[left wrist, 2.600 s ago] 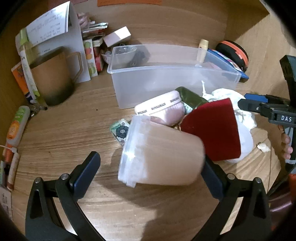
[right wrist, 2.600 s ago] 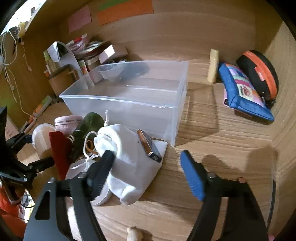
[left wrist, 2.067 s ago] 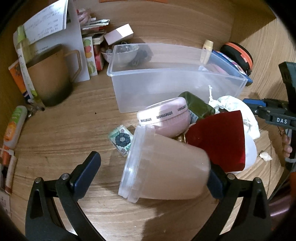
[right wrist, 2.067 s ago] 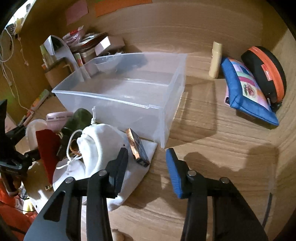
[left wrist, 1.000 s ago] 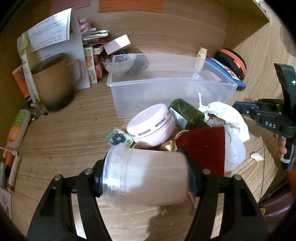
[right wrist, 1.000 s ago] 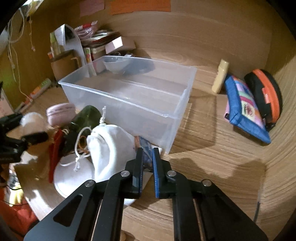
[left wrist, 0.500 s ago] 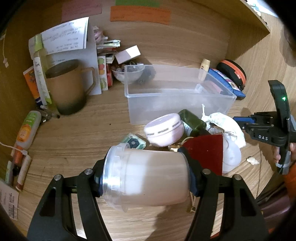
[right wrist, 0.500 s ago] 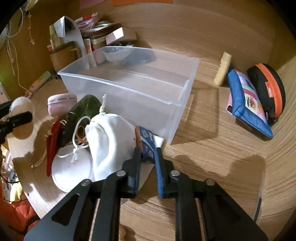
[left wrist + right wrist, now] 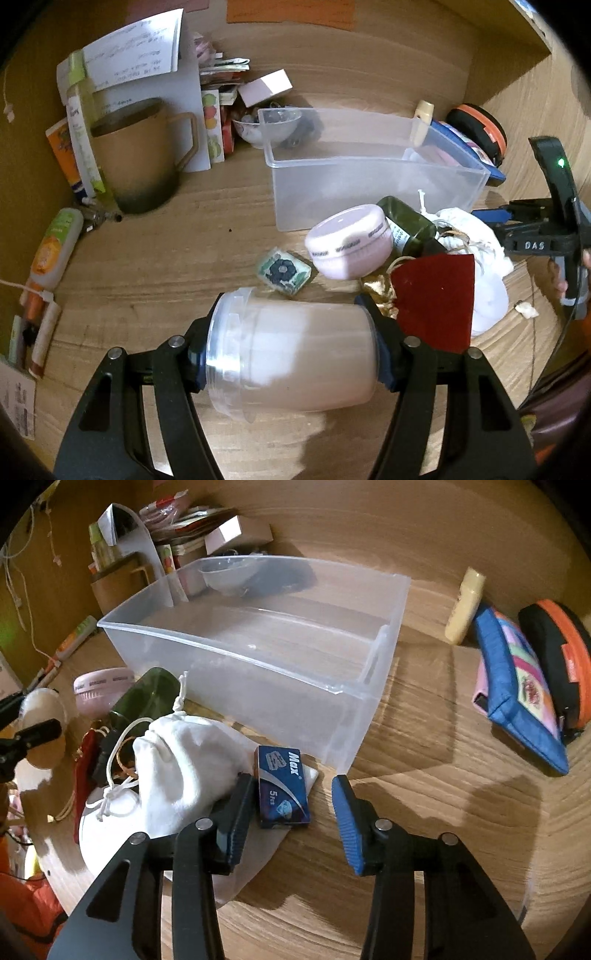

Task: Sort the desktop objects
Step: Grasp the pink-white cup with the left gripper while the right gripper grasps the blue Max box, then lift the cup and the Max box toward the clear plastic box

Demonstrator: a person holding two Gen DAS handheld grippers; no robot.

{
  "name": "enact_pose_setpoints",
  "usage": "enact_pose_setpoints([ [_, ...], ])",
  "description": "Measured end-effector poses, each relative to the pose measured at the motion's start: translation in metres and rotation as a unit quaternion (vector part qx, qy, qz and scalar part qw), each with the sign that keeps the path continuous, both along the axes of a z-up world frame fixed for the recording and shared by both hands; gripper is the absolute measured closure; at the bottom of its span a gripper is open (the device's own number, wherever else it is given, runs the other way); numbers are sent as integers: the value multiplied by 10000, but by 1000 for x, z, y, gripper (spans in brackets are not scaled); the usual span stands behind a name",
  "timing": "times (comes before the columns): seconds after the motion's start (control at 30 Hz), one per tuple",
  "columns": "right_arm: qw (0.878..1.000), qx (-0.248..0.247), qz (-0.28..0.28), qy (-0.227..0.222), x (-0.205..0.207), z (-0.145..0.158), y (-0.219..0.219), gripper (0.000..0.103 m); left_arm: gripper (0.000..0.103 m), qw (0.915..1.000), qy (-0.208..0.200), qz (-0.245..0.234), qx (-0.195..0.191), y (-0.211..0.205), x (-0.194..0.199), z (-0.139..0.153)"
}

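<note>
My left gripper (image 9: pixel 291 345) is shut on a translucent plastic jar (image 9: pixel 291 350), held on its side above the desk. A clear plastic bin (image 9: pixel 369 184) stands behind a pile: a pink round case (image 9: pixel 349 240), a dark green bottle (image 9: pixel 406 225), a red cloth (image 9: pixel 436 299) and a white drawstring bag (image 9: pixel 476 236). My right gripper (image 9: pixel 291 819) is open. A small blue "Max" box (image 9: pixel 282 786) lies flat between its fingers, touching the left pad, beside the white bag (image 9: pixel 184 760). The bin (image 9: pixel 258 653) is just beyond.
A brown mug (image 9: pixel 140 158), papers and tubes crowd the back left. A floral tile (image 9: pixel 282 271) lies on the desk. A cream bottle (image 9: pixel 463 605), a blue pouch (image 9: pixel 517 694) and an orange-black case (image 9: pixel 557 657) sit at the right.
My right gripper was shut on the blue box, then opened; the box now lies flat between its fingers. My left gripper closed on the jar and lifted it.
</note>
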State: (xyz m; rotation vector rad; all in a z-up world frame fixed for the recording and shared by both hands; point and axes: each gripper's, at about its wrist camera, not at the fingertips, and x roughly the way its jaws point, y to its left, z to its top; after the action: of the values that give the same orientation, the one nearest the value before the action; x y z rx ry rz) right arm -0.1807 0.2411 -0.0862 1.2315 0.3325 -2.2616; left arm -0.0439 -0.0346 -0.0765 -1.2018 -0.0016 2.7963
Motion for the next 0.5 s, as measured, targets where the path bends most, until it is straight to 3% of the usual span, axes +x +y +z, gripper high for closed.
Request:
enact_pose_setpoints([
  [0.23,9996,-185,-148,-179,-2,-2,4,64,35,9995,-51,-87,-287,7,-2,-12],
  [0.43,9992,-181,-166,-312,-5,-2,1,64,30,9994,-145,-27,-298,2,-3,-22],
  [0.5,9990,-214,-90,-391,-6,-1,-1,72,30,9993,-196,-12,-314,1,-4,-28],
])
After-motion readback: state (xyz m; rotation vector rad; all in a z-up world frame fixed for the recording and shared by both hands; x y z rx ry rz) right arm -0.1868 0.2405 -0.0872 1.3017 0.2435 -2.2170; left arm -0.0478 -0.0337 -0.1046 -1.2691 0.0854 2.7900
